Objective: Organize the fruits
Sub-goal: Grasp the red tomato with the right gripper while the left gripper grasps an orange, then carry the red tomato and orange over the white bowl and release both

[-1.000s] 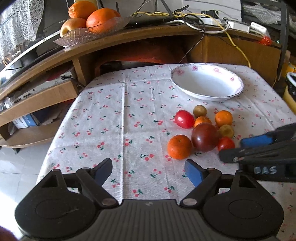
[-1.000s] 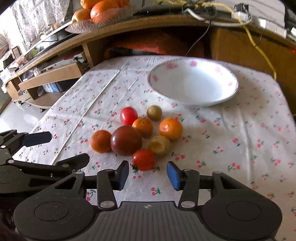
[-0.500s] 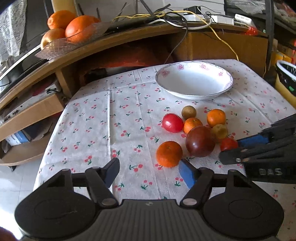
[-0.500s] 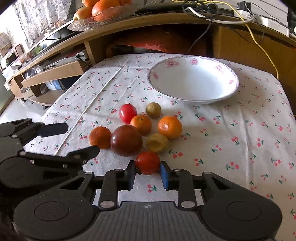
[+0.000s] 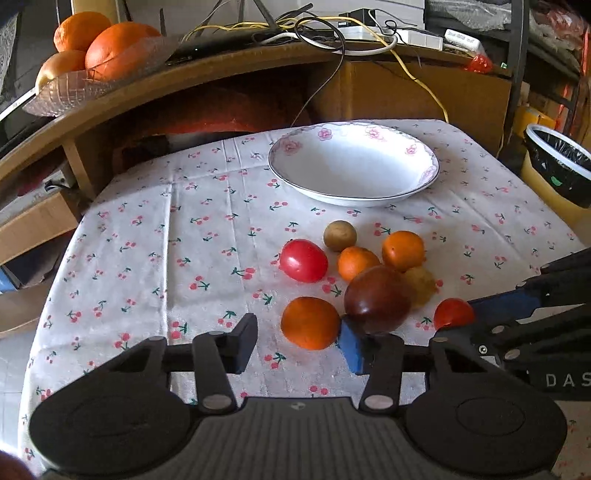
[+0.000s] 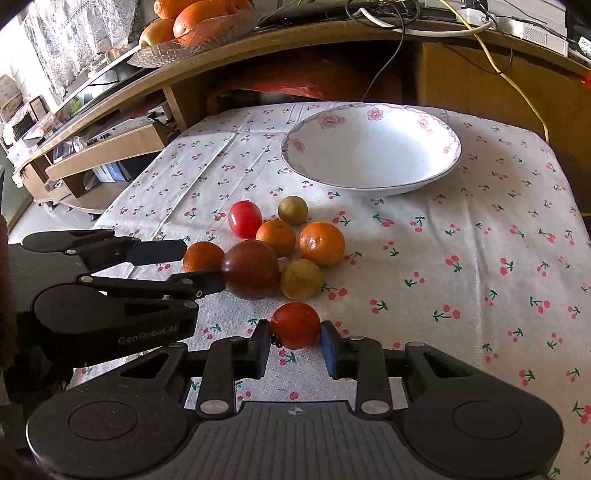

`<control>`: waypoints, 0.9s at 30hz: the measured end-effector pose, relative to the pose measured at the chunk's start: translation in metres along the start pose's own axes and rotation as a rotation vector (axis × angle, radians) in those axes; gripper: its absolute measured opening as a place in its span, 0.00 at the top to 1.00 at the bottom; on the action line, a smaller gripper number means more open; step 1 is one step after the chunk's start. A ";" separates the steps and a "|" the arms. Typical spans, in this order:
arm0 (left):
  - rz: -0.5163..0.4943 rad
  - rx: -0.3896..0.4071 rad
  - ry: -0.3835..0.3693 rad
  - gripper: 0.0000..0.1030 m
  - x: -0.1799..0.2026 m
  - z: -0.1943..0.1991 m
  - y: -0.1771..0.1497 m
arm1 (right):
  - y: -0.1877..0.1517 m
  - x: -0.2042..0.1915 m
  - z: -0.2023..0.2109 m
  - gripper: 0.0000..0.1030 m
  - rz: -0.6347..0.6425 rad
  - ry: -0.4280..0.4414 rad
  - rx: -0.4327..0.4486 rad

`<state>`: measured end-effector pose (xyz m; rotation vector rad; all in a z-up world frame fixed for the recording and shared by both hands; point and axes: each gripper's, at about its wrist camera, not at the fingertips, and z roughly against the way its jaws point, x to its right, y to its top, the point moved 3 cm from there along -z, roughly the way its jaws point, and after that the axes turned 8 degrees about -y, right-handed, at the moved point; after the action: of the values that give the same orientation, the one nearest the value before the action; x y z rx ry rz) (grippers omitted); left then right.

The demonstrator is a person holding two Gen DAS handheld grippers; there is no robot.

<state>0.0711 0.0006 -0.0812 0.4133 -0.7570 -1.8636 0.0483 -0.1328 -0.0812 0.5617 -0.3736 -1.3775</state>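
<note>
1. Blue-padded right claw (image 6: 295,349): narrowed on the small red tomato (image 6: 295,325), both pads against its sides; the tomato sits on the cloth (image 6: 461,295).
2. Left claw (image 5: 299,343): jaws wide; the near orange (image 5: 310,323) lies between them, touching the blue right pad (image 5: 349,349), with a clear gap to the left pad. The same claw shows at the left edge of the right view (image 6: 184,264), its fingertips either side of that orange (image 6: 203,256).
3. Dark plum-coloured fruit (image 6: 251,269): just beyond the right claw's tomato, touching the left claw's nearer fingertip in the right view.
4. Yellow fruit (image 6: 301,278): beside the dark fruit, on its right.
5. Two oranges (image 6: 277,236) (image 6: 321,243): further out, behind the dark and yellow fruits.
6. Large red tomato (image 6: 244,219) and brownish-green fruit (image 6: 293,209): the far edge of the cluster.
7. White bowl (image 6: 439,170), pink floral rim: beyond the cluster, apart from it, nothing inside.
8. Glass dish (image 5: 70,92) of oranges: on the wooden shelf (image 5: 221,66) beyond the table, upper left.
9. Cables (image 5: 332,33): on the shelf top.
10. Bin (image 5: 557,166) with black liner: far right in the left view.
</note>
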 end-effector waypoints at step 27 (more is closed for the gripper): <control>0.021 -0.055 0.013 0.60 0.015 0.016 -0.018 | -0.015 0.011 0.014 0.75 0.051 -0.056 -0.003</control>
<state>0.0431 -0.0030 -0.0800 0.3808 -0.6977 -1.8559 0.0302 -0.1468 -0.0795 0.5081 -0.4282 -1.3471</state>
